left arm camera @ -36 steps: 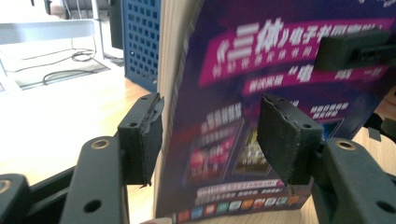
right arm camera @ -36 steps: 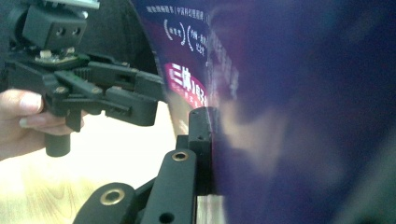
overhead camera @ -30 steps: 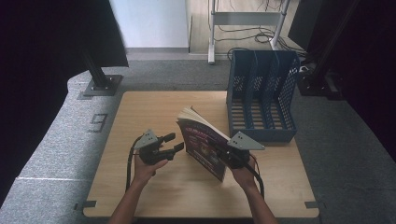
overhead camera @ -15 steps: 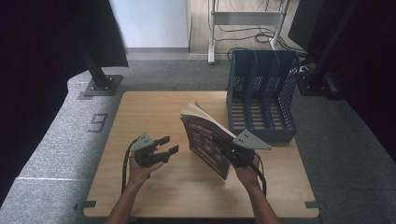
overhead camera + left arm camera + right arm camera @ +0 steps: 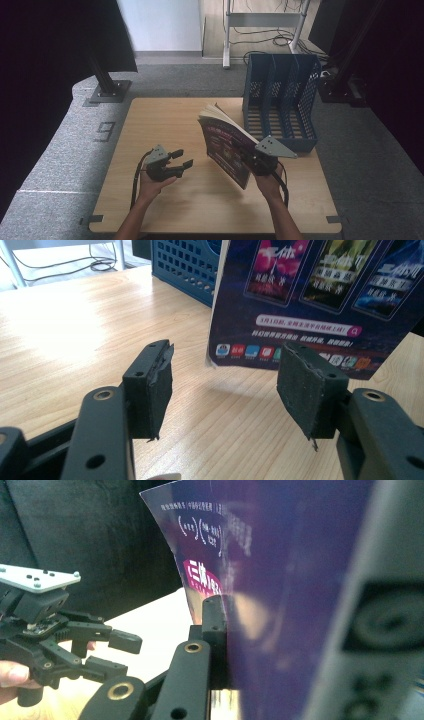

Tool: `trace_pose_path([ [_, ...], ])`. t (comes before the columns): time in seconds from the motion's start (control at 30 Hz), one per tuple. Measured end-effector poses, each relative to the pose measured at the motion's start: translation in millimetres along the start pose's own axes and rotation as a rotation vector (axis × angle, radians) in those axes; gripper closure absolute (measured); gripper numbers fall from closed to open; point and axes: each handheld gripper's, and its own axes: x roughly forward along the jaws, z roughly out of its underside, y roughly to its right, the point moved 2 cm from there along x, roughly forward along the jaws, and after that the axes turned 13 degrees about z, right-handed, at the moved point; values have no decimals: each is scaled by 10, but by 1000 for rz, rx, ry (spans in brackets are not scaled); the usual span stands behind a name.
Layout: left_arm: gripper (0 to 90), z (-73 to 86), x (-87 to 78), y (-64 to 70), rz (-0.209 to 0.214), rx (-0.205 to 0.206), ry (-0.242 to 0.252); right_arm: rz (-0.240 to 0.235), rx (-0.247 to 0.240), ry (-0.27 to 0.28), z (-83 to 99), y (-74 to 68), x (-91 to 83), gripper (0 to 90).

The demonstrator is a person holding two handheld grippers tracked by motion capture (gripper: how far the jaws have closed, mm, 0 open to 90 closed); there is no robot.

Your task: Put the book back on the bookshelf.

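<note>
The magazine (image 5: 225, 147) carries a purple cover with panels of Chinese lettering; in the left gripper view (image 5: 310, 305) three poster-like panels, a white search-bar strip and a row of small app icons show along its lower edge, the characters too small to read with any certainty; in the right gripper view (image 5: 280, 595) white and pink characters sit near the top of the cover, blurred by closeness. A grey figure 9 (image 5: 104, 131) is marked on the floor mat left of the table (image 5: 165, 125).

The right gripper (image 5: 252, 159) is clamped on the magazine and holds it upright and tilted above the table's middle, pages fanning at the top, just in front of the blue rack (image 5: 280, 100); its near jaw presses flat on the cover, while the far jaw is hidden behind the sheet. The left gripper (image 5: 181, 159) stands with its jaws wide apart and nothing between them (its pads (image 5: 152, 385) look frayed at the edges), pointing at the magazine but apart from it; it appears again in the right gripper view (image 5: 117, 655), held in a hand (image 5: 12, 680).

The rack's top is cut off in the left gripper view (image 5: 190, 265); whether the magazine's lower corner touches the table I cannot tell.
</note>
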Motion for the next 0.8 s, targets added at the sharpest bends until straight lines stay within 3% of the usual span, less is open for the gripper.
trace_pose_path([
  [0.8, 389, 35, -31, -61, -7, -24, -6, 55, 9, 41, -205, 169, -69, 819],
])
